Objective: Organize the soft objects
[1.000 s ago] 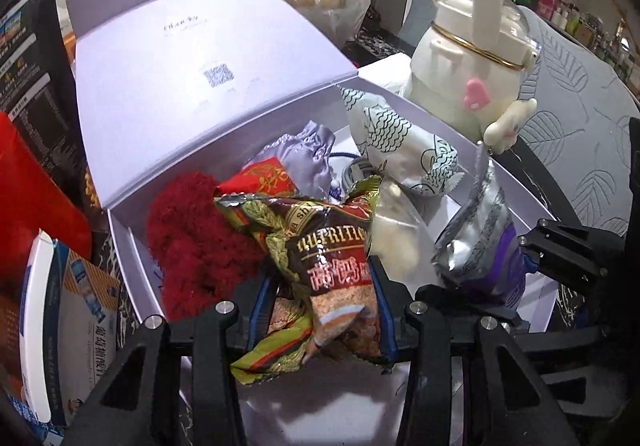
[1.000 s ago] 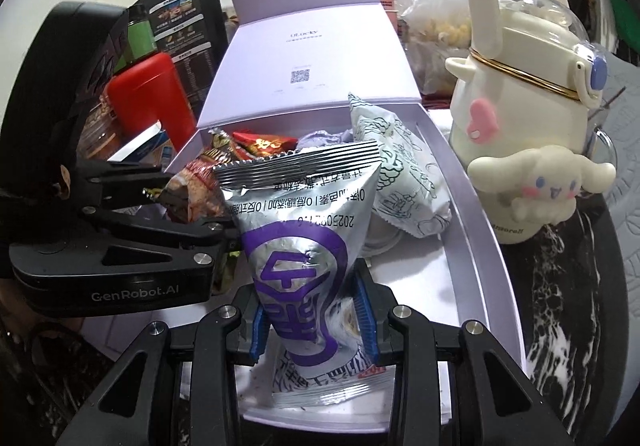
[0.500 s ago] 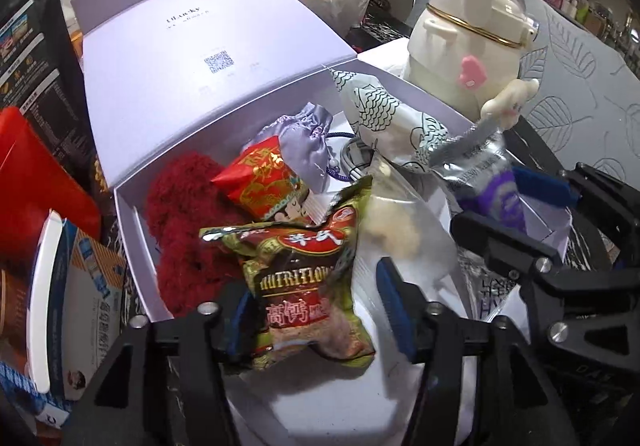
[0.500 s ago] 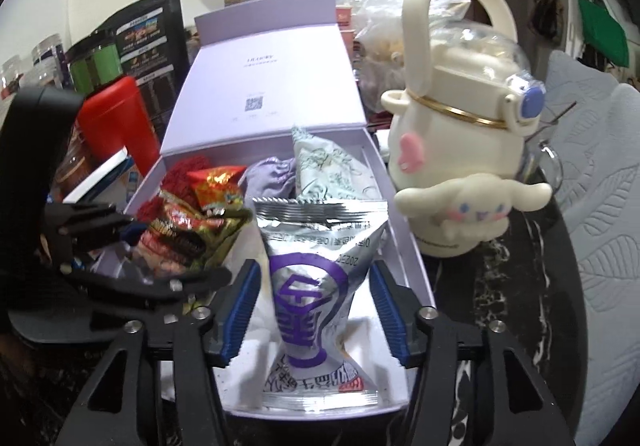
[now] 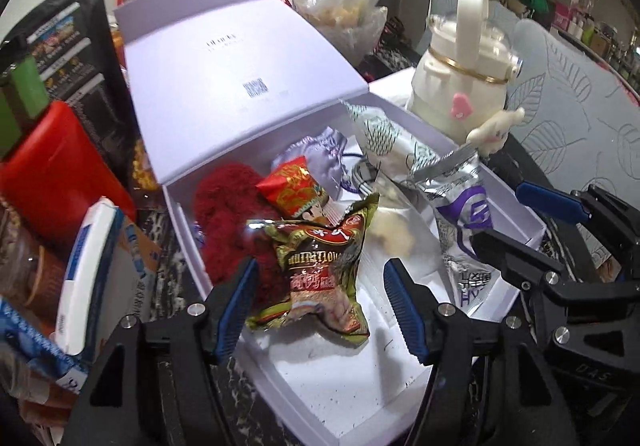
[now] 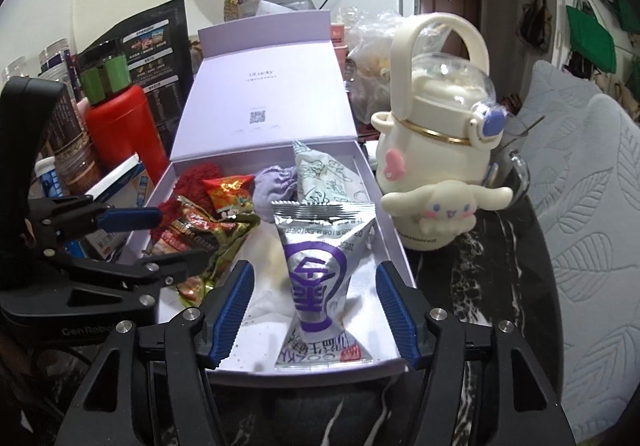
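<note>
An open lilac box point(image 5: 400, 398) point(image 6: 388, 242) holds soft packets. A green and red snack packet point(image 5: 320, 274) point(image 6: 200, 238) lies in it, free between the open jaws of my left gripper point(image 5: 320, 302). A silver and purple pouch point(image 6: 320, 270) point(image 5: 460, 214) stands in the box, free between the open jaws of my right gripper point(image 6: 316, 302). Further back lie a red fuzzy item point(image 5: 228, 214), a small red packet point(image 5: 292, 190), a lilac drawstring bag point(image 5: 320, 158) and a white patterned packet point(image 5: 380, 138).
A cream cartoon bottle point(image 6: 436, 150) point(image 5: 464, 86) stands right of the box. A red container point(image 6: 120, 134), a blue and white carton point(image 5: 92, 274) and a black bag point(image 6: 156, 58) crowd the left. A grey leaf-patterned cushion point(image 6: 592, 206) lies at right.
Both grippers opened and let go of their packets, then pulled back from the box. The snack packet and the silver pouch now rest in the box.
</note>
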`<state>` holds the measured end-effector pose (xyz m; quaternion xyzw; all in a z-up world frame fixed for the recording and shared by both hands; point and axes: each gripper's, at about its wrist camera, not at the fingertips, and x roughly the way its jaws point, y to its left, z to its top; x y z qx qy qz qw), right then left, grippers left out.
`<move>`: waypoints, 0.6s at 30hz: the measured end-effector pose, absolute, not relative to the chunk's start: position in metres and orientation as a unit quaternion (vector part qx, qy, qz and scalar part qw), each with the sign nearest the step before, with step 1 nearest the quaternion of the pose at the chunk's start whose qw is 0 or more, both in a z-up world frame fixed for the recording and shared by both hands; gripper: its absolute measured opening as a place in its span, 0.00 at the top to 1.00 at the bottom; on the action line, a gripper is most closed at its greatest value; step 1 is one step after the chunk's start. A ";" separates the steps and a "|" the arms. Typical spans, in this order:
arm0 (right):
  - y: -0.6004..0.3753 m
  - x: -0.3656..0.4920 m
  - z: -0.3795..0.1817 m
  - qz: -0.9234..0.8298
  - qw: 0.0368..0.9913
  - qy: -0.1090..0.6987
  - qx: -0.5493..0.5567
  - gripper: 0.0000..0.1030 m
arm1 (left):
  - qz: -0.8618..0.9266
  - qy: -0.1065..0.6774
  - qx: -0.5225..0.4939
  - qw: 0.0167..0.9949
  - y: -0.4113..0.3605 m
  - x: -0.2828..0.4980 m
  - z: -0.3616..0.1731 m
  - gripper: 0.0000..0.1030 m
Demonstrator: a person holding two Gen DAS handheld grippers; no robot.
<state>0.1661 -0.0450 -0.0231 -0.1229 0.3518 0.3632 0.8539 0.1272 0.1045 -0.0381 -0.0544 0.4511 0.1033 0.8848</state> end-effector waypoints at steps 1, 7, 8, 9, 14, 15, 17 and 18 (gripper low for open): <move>-0.046 0.164 -0.020 0.363 0.855 0.350 -0.122 0.38 | 0.103 0.447 -0.056 0.887 0.106 0.124 -0.035 0.38; -0.052 0.150 0.000 0.367 0.859 0.337 -0.117 0.38 | 0.106 0.424 -0.059 0.898 0.103 0.110 -0.014 0.38; -0.053 0.147 0.005 0.367 0.861 0.332 -0.118 0.38 | 0.106 0.418 -0.058 0.900 0.103 0.106 -0.009 0.38; -0.054 0.144 0.009 0.366 0.862 0.330 -0.118 0.38 | 0.107 0.415 -0.058 0.901 0.102 0.105 -0.005 0.38; -0.057 0.130 0.030 0.362 0.869 0.316 -0.121 0.38 | 0.112 0.391 -0.053 0.912 0.100 0.088 0.017 0.38; -0.057 0.128 0.033 0.362 0.869 0.314 -0.123 0.38 | 0.113 0.387 -0.050 0.914 0.100 0.085 0.022 0.38; -0.059 0.122 0.041 0.357 0.872 0.311 -0.125 0.38 | 0.116 0.375 -0.045 0.919 0.097 0.078 0.032 0.38; -0.060 0.119 0.045 0.357 0.872 0.309 -0.126 0.38 | 0.117 0.369 -0.043 0.921 0.097 0.075 0.037 0.38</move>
